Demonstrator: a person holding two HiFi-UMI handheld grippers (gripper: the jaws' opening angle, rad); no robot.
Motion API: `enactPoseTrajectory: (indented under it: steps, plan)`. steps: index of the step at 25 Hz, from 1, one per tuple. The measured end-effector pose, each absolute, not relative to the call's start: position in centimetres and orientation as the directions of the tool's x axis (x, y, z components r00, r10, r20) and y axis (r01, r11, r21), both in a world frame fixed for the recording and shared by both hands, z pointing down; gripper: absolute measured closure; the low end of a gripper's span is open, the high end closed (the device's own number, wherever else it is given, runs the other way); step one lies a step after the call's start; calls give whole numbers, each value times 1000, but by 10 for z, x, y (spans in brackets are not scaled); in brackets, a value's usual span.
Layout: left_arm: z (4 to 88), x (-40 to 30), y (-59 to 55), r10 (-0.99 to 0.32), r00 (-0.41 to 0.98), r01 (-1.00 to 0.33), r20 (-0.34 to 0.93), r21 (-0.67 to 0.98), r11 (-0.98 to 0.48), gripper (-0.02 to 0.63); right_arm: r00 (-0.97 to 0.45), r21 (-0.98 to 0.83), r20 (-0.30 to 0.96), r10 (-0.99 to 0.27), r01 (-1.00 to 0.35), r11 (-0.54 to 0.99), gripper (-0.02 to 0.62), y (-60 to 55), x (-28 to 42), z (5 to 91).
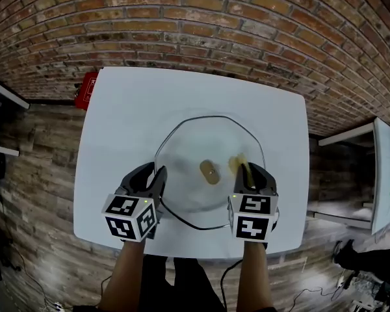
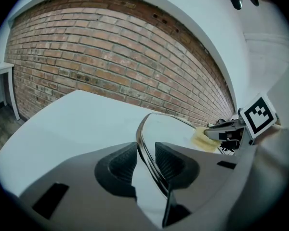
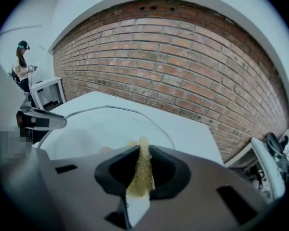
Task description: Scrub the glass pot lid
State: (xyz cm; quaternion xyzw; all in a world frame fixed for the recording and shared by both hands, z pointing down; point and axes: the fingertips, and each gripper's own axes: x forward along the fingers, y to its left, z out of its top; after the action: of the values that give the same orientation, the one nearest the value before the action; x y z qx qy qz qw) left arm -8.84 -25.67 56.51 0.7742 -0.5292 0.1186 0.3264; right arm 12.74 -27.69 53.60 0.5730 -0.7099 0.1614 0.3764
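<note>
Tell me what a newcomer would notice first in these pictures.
A large glass pot lid sits in the middle of the white table, in front of a brick wall. The left gripper clamps its near-left rim, while the right gripper holds a yellow sponge, pinched in its jaws, against the glass right of the knob.

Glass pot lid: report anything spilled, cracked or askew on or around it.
Nothing stands out. The glass pot lid lies whole on the white table, left gripper astride its rim, right gripper holding a yellow sponge to the glass. No spill shows.
</note>
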Motion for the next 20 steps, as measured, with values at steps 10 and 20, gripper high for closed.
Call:
enactPoseTrajectory:
  steps: [10, 20]
  plan:
    - [565, -88, -255, -737, 411, -897, 536, 381, -223, 485, -242, 79, 632, -736, -925, 372, 537, -264, 79, 488]
    - [564, -86, -253, -735, 412, -897, 538, 383, -222, 483, -429, -30, 699, -572, -817, 575, 537, -219, -10, 525]
